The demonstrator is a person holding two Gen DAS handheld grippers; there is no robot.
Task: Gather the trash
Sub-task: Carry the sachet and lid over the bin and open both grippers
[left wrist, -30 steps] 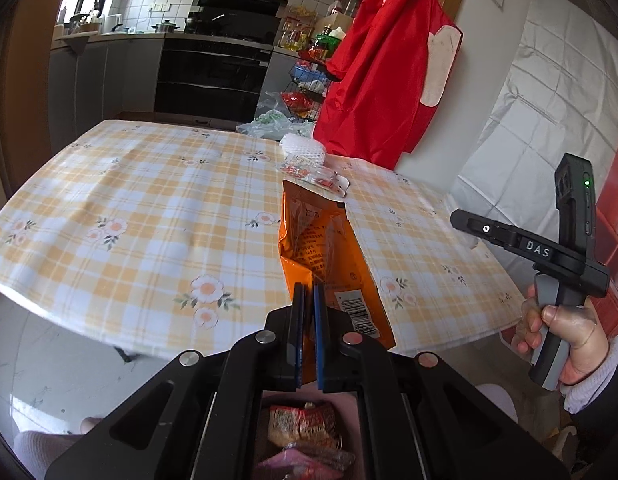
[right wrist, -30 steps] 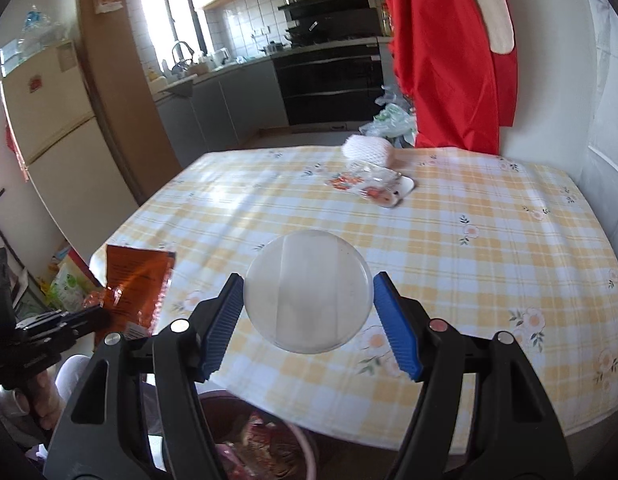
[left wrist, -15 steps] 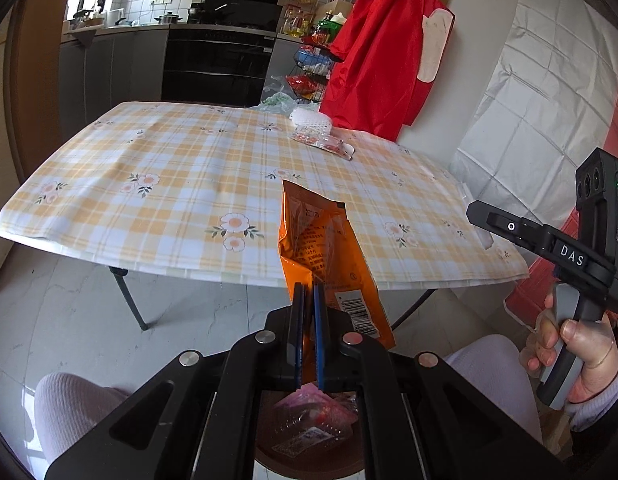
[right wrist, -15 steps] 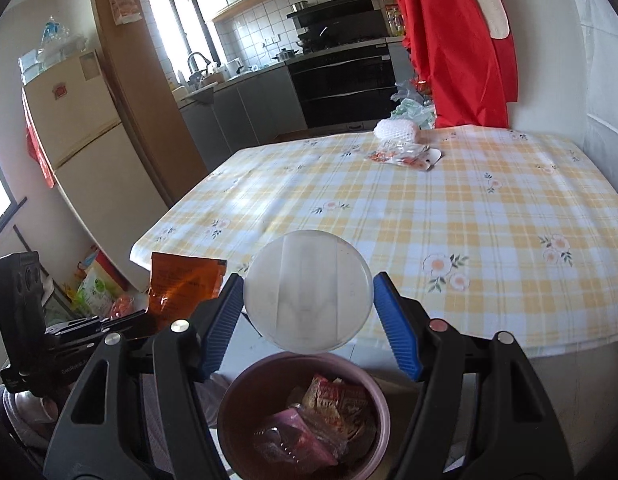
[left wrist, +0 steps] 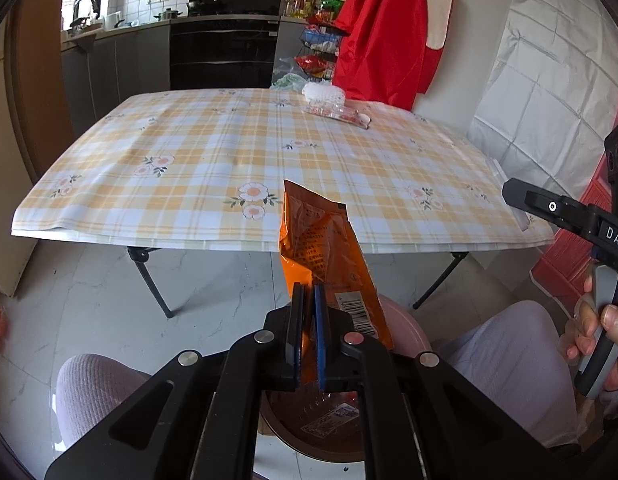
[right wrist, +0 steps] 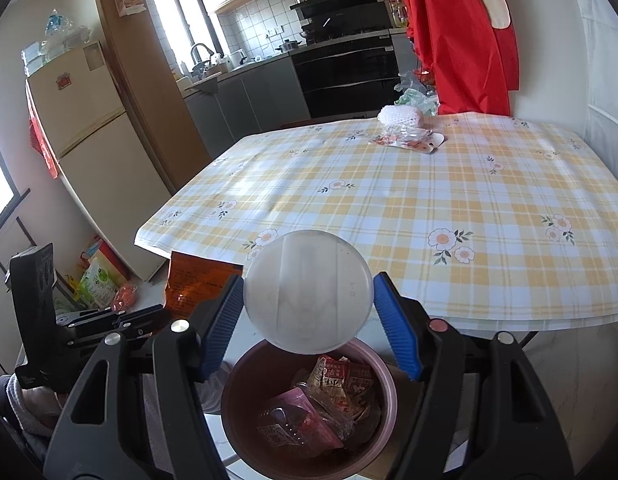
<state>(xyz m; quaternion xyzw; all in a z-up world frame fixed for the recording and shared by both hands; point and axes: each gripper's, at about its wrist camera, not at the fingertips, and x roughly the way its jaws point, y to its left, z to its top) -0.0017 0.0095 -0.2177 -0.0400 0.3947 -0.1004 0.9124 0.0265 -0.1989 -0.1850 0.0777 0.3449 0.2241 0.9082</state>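
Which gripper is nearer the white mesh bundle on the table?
Neither clearly. Left gripper and right gripper both sit off the near edge; white mesh bundle lies far across.

Both wrist views face table (left wrist: 197,184) from near edge; share bin (right wrist: 373,364), perhaps.

Yellow-checked floral-cloth tabletop (right wrist: 449,200): white mesh foam pad (right wrist: 401,115) and clear crinkled plastic wrapper (right wrist: 409,141) at far edge, touching.
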